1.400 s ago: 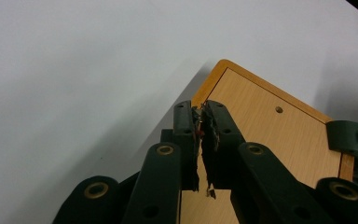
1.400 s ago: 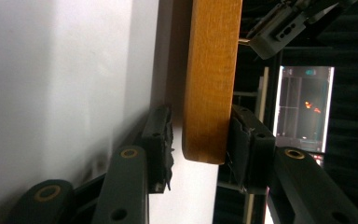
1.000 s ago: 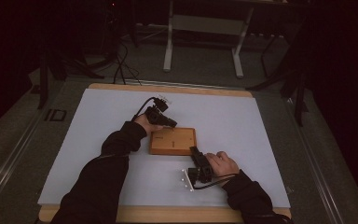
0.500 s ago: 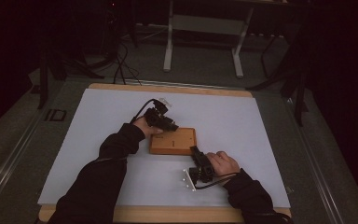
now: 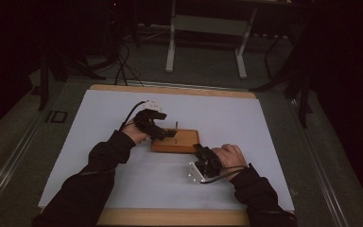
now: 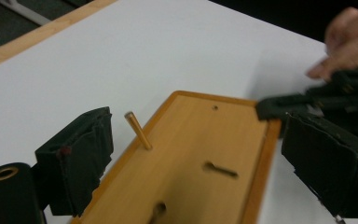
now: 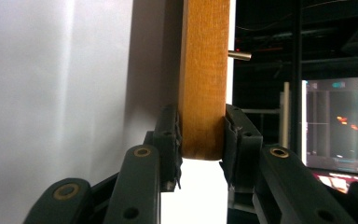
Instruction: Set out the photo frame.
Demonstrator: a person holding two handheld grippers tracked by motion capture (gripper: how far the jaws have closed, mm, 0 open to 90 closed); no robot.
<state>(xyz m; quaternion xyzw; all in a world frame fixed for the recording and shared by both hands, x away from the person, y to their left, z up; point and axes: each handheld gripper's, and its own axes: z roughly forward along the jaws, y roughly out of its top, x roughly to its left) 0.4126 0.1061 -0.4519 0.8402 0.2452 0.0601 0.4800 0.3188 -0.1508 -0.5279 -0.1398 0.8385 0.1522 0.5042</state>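
The left tongs (image 6: 196, 163) have just been opening and stand wide and empty over the board (image 6: 191, 154), clear of the peg (image 6: 138, 131) left standing near its edge, while the right tongs (image 7: 201, 140) clamp the board's end on the bench (image 5: 246, 113), so the peg looks seated.

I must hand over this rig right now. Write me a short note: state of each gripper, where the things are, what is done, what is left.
Left gripper: jaws have just been opening, now open, nothing gripped; it is over the board's left end.
Right gripper: shut on the near right corner of the wooden board.
Board lies mid-table on the white sheet.
Done: one metal pin stands in the board, released.
Left: other holes in the board look unfilled; probably more pins.
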